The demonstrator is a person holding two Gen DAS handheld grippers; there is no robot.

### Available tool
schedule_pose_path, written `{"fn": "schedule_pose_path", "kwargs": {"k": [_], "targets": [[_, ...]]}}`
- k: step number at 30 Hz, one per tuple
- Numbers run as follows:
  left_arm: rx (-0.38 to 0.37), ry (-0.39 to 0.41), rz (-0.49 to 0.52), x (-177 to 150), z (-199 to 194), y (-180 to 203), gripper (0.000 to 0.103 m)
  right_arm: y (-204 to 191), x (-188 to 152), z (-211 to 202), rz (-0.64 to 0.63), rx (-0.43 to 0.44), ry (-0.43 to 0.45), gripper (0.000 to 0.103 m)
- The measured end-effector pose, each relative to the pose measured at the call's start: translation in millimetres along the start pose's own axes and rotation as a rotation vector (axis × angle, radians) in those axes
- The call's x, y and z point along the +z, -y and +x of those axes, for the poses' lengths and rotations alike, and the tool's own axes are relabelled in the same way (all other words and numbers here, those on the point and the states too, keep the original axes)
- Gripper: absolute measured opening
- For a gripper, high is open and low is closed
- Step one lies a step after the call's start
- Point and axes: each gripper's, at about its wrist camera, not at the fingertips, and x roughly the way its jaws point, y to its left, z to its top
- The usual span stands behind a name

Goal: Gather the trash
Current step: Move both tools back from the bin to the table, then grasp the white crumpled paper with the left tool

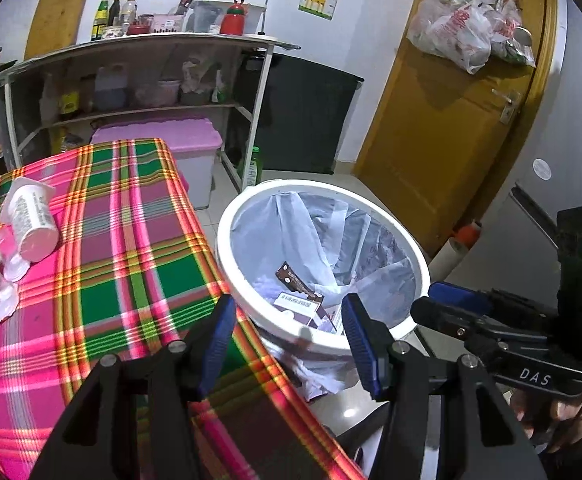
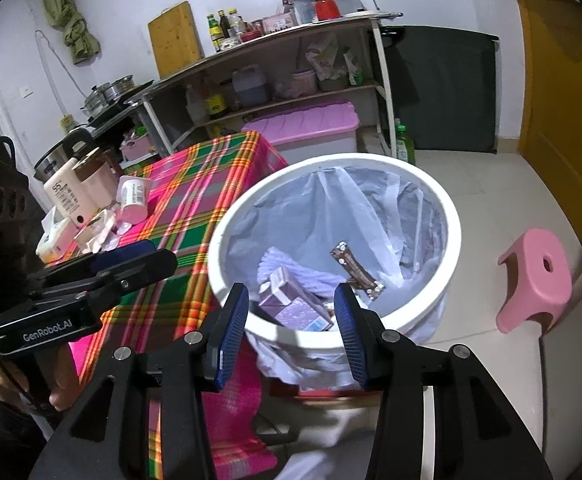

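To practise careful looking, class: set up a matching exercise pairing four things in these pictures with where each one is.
Things:
1. brown wrapper
2. white cup
3. pink stool
4. red kettle

Places:
A. on the floor beside the bin
B. lying on the plaid tablecloth
C. on top of the shelf unit
D. inside the lined white bin

Pairs: 1-D, 2-B, 3-A, 4-C

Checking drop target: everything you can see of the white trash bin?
The trash bin is round, white, plastic-looking and upright on the tiled floor beside the plaid-covered table. A translucent bag liner folds over its rim and hangs outside. Inside lie a brown wrapper and purple cartons. Neither open gripper touches it.
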Motion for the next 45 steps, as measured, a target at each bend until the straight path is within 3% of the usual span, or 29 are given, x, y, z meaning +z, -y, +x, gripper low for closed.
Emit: {"fn": "schedule_pose_path", "kwargs": {"k": [21,33,45], "targets": [[0.107,0.074,-0.047,-28,-53,-31,0.057,-59,-9,-6,-0.091,0.07,-0.021,0.046],[0.171,0.079,-0.125,-56,-80,-73,0.057,-113,-24,19,-0.189,0.148,-0.099,0.046],[0.306,0.106,-0.176,-65,-104,-125,0.057,-153,-13,46,-0.234,0.215,-0.122,0.046]]}}
